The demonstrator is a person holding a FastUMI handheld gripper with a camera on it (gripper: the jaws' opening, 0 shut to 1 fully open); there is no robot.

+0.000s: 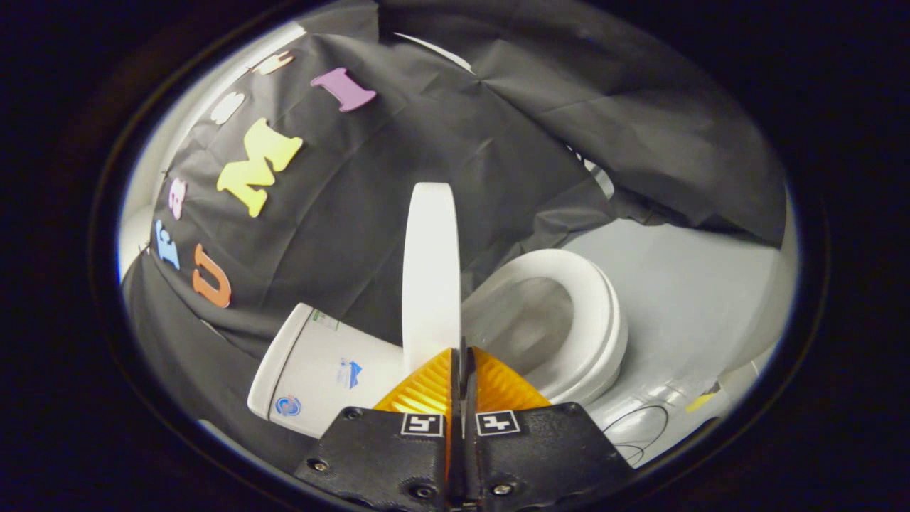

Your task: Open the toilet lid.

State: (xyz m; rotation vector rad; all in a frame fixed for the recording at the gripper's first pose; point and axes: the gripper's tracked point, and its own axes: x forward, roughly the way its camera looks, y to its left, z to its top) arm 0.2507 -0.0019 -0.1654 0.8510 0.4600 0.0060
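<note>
The white toilet lid (430, 270) stands raised off the seat and I see it edge-on, just ahead of my fingertips. Its near end runs down behind the orange left finger (423, 387). My gripper (462, 353) is shut, its two orange fingers pressed together with nothing between them, and it sits right against the lid's edge. To the right of the lid lie the uncovered white seat ring (601, 320) and the bowl (530, 320). The white tank (320, 370), with small stickers on it, lies on the other side of the lid.
Black cloth walls stand behind the toilet and around it. Pale floor (697, 299) spreads beyond the bowl. A thin dark cable (643, 427) and a small yellow scrap (700, 402) lie on the floor near the toilet's base.
</note>
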